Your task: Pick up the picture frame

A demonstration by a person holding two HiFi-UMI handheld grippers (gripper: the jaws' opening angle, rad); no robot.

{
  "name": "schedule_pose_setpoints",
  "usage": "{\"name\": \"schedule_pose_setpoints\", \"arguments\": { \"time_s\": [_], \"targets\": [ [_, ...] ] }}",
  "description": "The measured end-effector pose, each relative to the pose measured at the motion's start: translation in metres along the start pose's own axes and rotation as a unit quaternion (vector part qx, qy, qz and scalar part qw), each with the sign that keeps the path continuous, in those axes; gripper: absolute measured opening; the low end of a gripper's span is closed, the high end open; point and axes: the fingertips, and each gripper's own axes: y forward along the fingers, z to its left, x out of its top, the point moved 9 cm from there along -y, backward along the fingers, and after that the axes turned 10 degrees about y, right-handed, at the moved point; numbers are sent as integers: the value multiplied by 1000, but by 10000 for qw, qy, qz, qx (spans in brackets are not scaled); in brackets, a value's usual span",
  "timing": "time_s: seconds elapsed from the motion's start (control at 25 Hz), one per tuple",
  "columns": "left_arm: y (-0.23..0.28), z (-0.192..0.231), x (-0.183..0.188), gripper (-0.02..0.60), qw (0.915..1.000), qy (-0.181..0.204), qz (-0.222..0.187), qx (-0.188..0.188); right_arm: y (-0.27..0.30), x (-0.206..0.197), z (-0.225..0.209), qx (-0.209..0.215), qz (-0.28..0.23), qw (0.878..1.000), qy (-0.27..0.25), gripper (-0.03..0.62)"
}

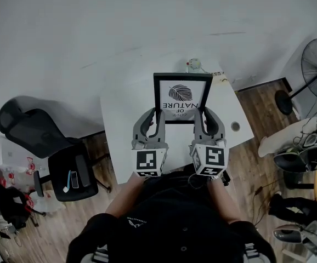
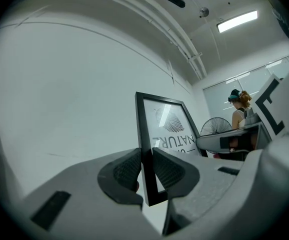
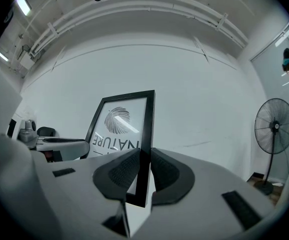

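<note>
clamping the picture frame point(image 1: 182, 98) at picture centre by its side edges, left gripper point(image 1: 157, 115) and right gripper point(image 1: 201, 114) have the grasp done; whether it clears the table point(image 1: 117, 130) is unclear.

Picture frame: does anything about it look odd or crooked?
Yes. The picture frame, clamped near its two closest corners by the left gripper and the right gripper, shows its leaf print and NATURE lettering upside down in every view. No damage shows.

Bare table point(image 1: 117, 119) beside picture frame point(image 1: 182, 97)
</note>
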Motion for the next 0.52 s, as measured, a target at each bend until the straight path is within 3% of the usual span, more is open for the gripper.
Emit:
{"name": "schedule_pose_setpoints", "arguments": {
  "time_s": [0.52],
  "targets": [
    [-2,-1,-6,77,10000,-18,16,19,0,-9,-1,33,118,9999,6,67]
  ]
}}
